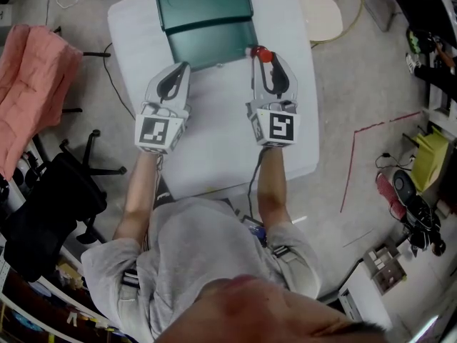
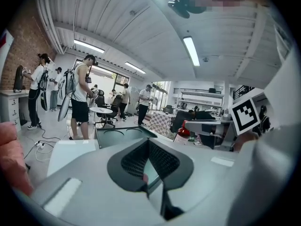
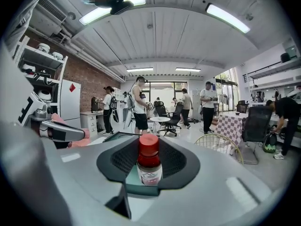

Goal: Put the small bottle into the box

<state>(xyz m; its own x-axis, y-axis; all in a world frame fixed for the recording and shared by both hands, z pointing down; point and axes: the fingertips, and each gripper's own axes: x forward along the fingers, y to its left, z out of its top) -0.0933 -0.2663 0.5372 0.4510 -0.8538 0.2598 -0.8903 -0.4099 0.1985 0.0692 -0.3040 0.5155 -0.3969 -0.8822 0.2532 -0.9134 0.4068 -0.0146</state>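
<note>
The grey floor (image 1: 357,84) lies open to the right, marked with red tape (image 1: 353,159). A black chair (image 1: 50,199) and a pink cloth (image 1: 36,84) crowd the left side. The white counter (image 1: 214,156) is bare near the person. At its far end sits the dark green box (image 1: 211,45), lid open. The right gripper (image 1: 265,57) has its fingers clamped on the small bottle (image 1: 263,53), upright by the box's near right corner. The left gripper (image 1: 186,66) hovers opposite, fingers together, empty.

small bottle (image 3: 149,166): red-capped, upright, in jaws | box (image 1: 211,43): green, open
</note>
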